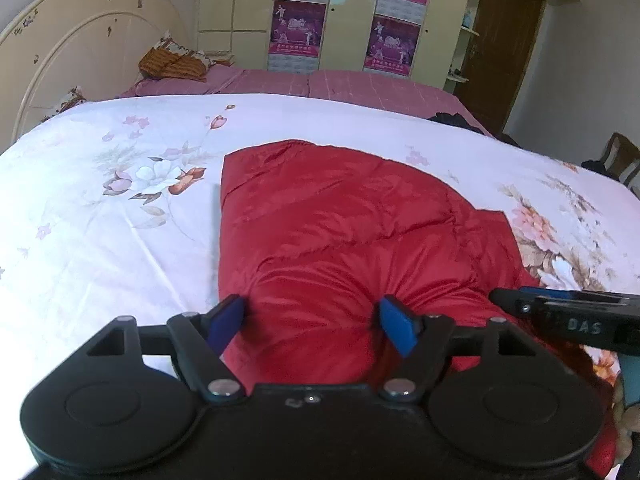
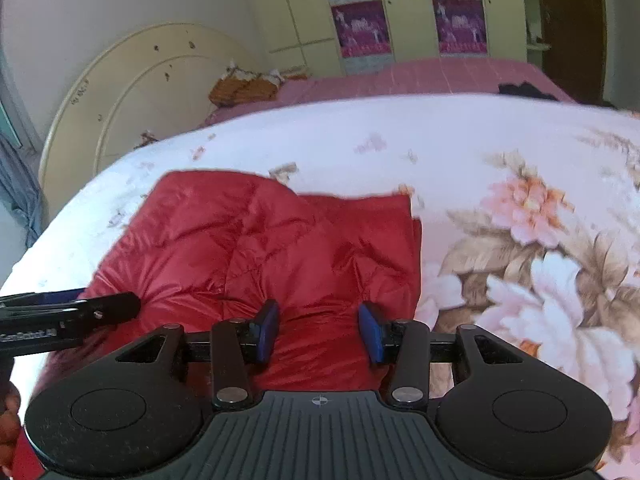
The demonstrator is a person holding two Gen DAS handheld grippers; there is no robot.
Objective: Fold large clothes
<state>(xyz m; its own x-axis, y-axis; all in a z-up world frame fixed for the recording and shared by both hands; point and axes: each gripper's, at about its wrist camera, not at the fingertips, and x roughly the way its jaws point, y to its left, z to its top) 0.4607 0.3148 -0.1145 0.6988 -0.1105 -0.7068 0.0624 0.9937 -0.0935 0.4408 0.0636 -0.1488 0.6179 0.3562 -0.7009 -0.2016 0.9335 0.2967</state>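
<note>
Red, slick and puffy, the quilted down jacket (image 1: 344,232) lies bunched on the white floral-print quilt (image 1: 100,208), its near end right under both tools. The left gripper (image 1: 312,322) hangs over that near edge with its blue-padded fingers (image 1: 396,330) spread wide and nothing between them; the right gripper (image 2: 318,330) sits just beside it, jaws likewise parted and empty over the jacket's right half, so neither has a hold on the cloth yet. The jacket looks partly folded already, a flat panel lying out to its right and the padded body heaped in the middle, so I'd judge a further fold is about to start. The trouble I'd expect comes from the fabric itself: that glossy shell could slide out of a shallow pinch, and the trapped filling could spring the fold back open once it is let go. With the two tools this close together, they could also knock into one another, or take only the top layer and drag it askew. Beyond the jacket the quilt runs back to a strip of pink checked bedsheet (image 1: 360,88), with a brown patterned pillow (image 1: 172,65) off to its left against the cream arched headboard (image 1: 80,52). Further back stand pale yellow wardrobe doors (image 1: 348,20) hung with purple posters (image 1: 296,28), and a dark brown wooden door (image 1: 508,48) to the jacket's far right.
</note>
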